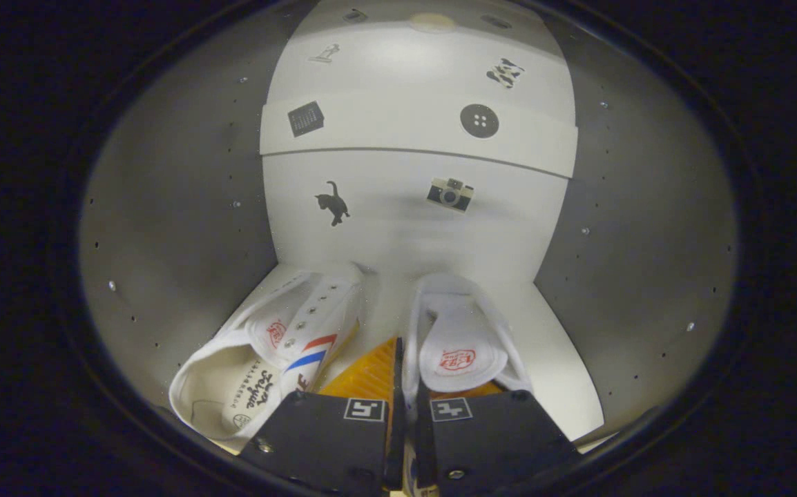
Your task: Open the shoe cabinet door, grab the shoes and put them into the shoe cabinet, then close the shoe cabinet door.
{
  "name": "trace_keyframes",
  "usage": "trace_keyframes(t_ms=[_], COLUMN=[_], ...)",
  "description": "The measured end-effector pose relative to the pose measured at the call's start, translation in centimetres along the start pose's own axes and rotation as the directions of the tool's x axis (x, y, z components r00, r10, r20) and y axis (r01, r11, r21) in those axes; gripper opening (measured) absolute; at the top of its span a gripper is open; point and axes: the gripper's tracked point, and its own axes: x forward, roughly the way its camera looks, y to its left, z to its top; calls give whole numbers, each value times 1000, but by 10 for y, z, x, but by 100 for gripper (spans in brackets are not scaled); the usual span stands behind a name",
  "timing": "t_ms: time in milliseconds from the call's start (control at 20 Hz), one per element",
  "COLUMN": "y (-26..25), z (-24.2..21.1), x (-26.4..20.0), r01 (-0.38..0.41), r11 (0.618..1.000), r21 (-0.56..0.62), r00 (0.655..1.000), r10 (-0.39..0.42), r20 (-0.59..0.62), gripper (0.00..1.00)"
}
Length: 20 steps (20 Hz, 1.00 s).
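Hand-held gripper at cabinet mouth, its black fingers nearly together, pinching the inner side wall of the right white canvas sneaker. Orange sole of the left white canvas sneaker with red and blue stripes shows beside the left finger; that shoe lies tipped on its side. Both rest on the white cabinet shelf. Grey side walls carry rows of peg holes. Beyond, white back panel bears small stickers: cat, camera, button.

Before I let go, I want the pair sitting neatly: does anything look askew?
Yes. The left shoe lies tipped on its side, while the right shoe sits upright. The gripper is nearly closed on the right shoe's inner edge.
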Motion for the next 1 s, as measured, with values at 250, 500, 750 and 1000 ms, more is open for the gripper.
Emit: trace_keyframes(t_ms=[250,500,750,1000], y=[-4,1,1,2], z=[0,-3,-9,-13], x=[-10,-47,-98,-150], r01=[24,6,-1,2], r11=[1000,1000,1000,1000], r21=[5,-16,6,-9], r00=[1000,1000,996,988], r10=[-24,-5,0,-1], r20=[-9,29,92,157], gripper=[22,62,75,85])
